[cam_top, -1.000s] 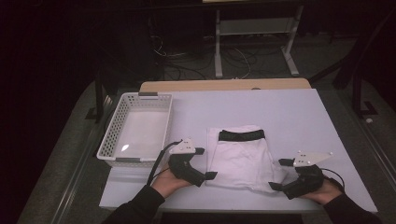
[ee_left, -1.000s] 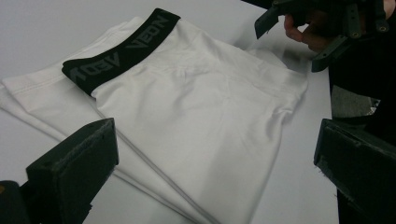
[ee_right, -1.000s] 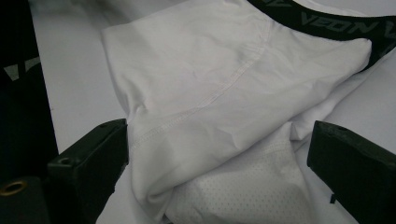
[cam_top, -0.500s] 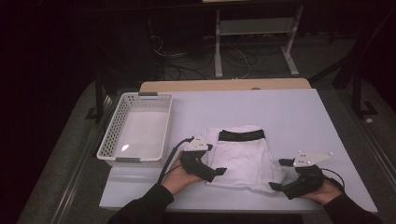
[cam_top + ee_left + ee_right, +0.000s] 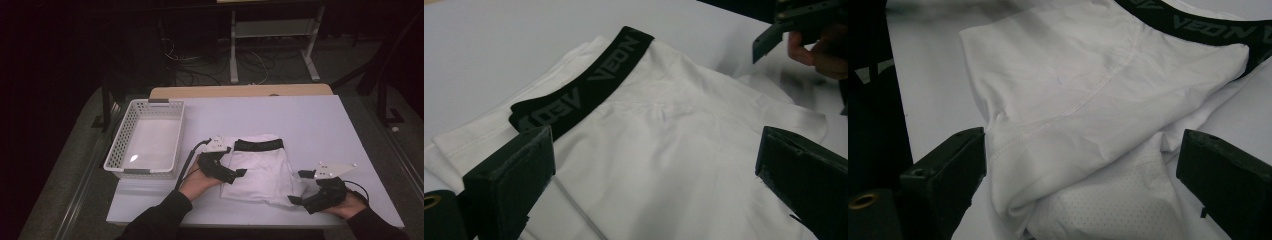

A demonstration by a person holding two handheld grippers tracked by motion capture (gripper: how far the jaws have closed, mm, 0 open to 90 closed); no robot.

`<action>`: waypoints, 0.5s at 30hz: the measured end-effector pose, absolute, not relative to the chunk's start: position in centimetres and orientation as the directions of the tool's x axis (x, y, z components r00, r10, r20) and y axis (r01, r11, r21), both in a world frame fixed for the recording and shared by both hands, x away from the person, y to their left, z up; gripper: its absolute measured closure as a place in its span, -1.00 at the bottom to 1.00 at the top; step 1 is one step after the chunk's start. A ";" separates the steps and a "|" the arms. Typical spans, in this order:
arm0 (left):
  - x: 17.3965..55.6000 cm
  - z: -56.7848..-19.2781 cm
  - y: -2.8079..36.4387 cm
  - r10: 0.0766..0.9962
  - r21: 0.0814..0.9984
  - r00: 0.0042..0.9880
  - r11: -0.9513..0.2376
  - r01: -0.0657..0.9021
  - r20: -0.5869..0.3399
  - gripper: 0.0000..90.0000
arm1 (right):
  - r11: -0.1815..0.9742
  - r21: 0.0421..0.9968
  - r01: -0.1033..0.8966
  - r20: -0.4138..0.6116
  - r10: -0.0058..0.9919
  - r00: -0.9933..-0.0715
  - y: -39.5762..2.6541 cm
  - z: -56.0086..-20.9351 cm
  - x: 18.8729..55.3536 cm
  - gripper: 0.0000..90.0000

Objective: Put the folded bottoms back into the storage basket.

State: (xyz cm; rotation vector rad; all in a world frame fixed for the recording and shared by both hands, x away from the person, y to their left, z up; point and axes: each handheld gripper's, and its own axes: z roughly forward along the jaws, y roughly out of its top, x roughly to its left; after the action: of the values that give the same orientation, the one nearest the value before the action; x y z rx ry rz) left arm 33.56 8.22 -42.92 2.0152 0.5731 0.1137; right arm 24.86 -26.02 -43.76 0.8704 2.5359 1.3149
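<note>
A pair of white underwear [image 5: 260, 169] with a black waistband [image 5: 259, 145] lies flat on the white table [image 5: 310, 125], between the two grippers in the high view. Its long axis runs away from the person, the waistband at the far end and the leg openings at the near end; the band carries grey lettering. The left gripper [image 5: 234, 173] sits over the garment's left edge, held by the left hand [image 5: 197, 180], whose dark sleeve comes in from the bottom edge and angles up and to the right. Its jaws stand wide apart and hold nothing: in the left gripper view the white fabric [image 5: 664, 150] spreads across the gap between them, with the waistband [image 5: 584, 85] running diagonally just beyond the left jaw. The right gripper [image 5: 300, 187] rests at the garment's near right corner, the right hand [image 5: 345, 202] behind it low on the table. Its jaws are also spread wide and empty; in the right gripper view a folded leg hem [image 5: 1078, 165] lies between them, with a dotted mesh layer showing under the fold and the waistband [image 5: 1198, 25] far beyond the jaws. A white perforated basket [image 5: 145, 137] stands on the table, well apart from the left gripper on its outer side.
</note>
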 end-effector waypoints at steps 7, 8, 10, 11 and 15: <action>34.7 -43.1 8.1 0.468 0.844 0.870 -0.393 0.365 -0.158 -0.85 | 0.445 0.788 0.425 0.125 0.561 -0.818 -26.0 -43.8 24.9 -0.87; 34.8 -43.2 8.1 0.474 0.841 0.866 -0.394 0.370 -0.159 -0.83 | 0.444 0.789 0.424 0.124 0.561 -0.818 -26.0 -43.8 24.9 -0.87; 35.2 -43.3 8.1 0.484 0.835 0.861 -0.400 0.377 -0.157 -0.79 | 0.444 0.789 0.424 0.125 0.560 -0.819 -26.0 -43.8 24.9 -0.87; 35.3 -43.3 8.1 0.489 0.834 0.858 -0.401 0.380 -0.156 -0.76 | 0.445 0.789 0.424 0.125 0.560 -0.819 -26.0 -43.8 24.9 -0.87; 36.0 -43.4 8.1 0.513 0.829 0.844 -0.397 0.395 -0.156 -0.69 | 0.445 0.790 0.423 0.124 0.559 -0.820 -26.0 -43.8 24.9 -0.87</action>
State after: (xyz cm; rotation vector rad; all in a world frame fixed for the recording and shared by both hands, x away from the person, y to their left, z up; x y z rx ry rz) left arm 35.95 8.12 -43.44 2.0362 0.6651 0.1519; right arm 24.86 -26.05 -43.79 0.8685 2.5356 1.3178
